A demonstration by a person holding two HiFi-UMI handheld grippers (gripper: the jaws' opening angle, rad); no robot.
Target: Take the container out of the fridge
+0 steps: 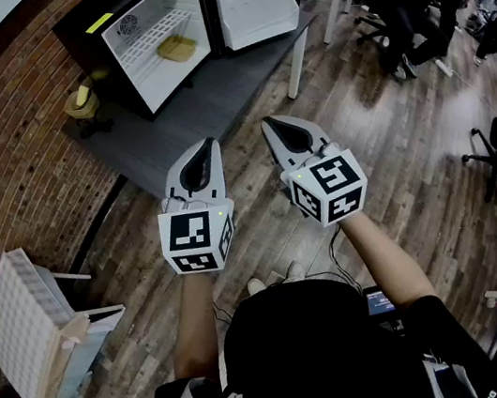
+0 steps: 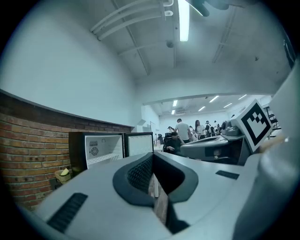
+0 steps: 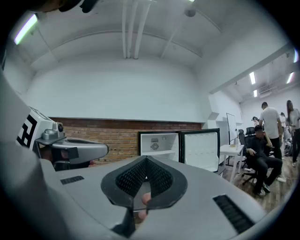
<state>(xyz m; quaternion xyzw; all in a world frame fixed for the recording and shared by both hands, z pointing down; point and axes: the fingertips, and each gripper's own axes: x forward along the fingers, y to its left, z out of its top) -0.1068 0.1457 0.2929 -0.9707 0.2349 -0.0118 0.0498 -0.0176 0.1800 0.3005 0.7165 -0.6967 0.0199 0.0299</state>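
The fridge (image 1: 108, 23) stands open on the dark bench (image 1: 213, 104), well ahead of you, with its door (image 1: 257, 1) swung wide. The container (image 1: 176, 48) sits on the shelf inside: a shallow tan tub. It probably weighs little and its thin walls may flex, so pinch the near rim squarely. Your left gripper (image 1: 206, 148) and right gripper (image 1: 272, 127) both point level, jaws together on nothing.
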